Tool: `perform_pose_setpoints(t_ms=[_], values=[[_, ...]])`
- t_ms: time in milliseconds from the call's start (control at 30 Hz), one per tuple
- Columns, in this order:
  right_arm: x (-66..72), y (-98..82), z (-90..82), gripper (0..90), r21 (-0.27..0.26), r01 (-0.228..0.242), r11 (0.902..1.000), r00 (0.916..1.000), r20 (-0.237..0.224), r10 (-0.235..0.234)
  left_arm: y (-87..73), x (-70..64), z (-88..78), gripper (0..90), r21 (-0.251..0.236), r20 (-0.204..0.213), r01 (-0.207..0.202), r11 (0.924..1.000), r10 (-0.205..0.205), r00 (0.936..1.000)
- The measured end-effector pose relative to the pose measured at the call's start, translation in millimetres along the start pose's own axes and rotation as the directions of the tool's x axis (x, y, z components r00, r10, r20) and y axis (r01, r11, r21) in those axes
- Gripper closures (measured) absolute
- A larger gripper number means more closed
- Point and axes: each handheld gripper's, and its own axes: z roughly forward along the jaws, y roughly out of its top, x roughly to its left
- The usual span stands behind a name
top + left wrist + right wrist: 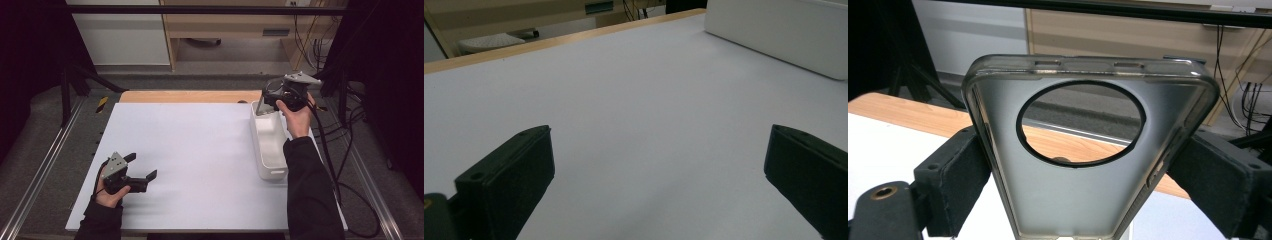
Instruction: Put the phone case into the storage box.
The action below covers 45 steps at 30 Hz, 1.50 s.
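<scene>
High view, near to far: left gripper [141, 167] rests on the table [200, 165], jaws apart and holding nothing, well away from the white bin [270, 145]. Above the bin's far end, right gripper [269, 97] clamps the clear phone case [1088, 165] by its edges; the slick, flexible case could squirt loose.

I see my left gripper [145, 166] low at the near left, held in the left hand [107, 192], its 2 black jaws spread wide with nothing between them. My right gripper [261, 104] is raised at the far right in the right hand [297, 116], dark sleeve stretched forward, jaws closed inward.
</scene>
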Motion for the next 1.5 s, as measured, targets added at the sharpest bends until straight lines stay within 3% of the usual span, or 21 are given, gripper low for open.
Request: perform_pose_setpoints(t_ms=[1133,1500], values=[[4.8,-22.7,52.6,11.7,0.095,-0.01,0.9955,0.9955,0.094,0.001,-0.8,-0.8,3.0,0.0,0.011,0.015,-0.011,0.9999,0.011,0.9998],[1.3,-31.1,60.5,11.7,0.114,-0.04,0.9927,0.9938,0.107,0.028,-1.0,-1.0,3.4,0.0,0.013,0.016,-0.013,0.9998,0.013,0.9998]])
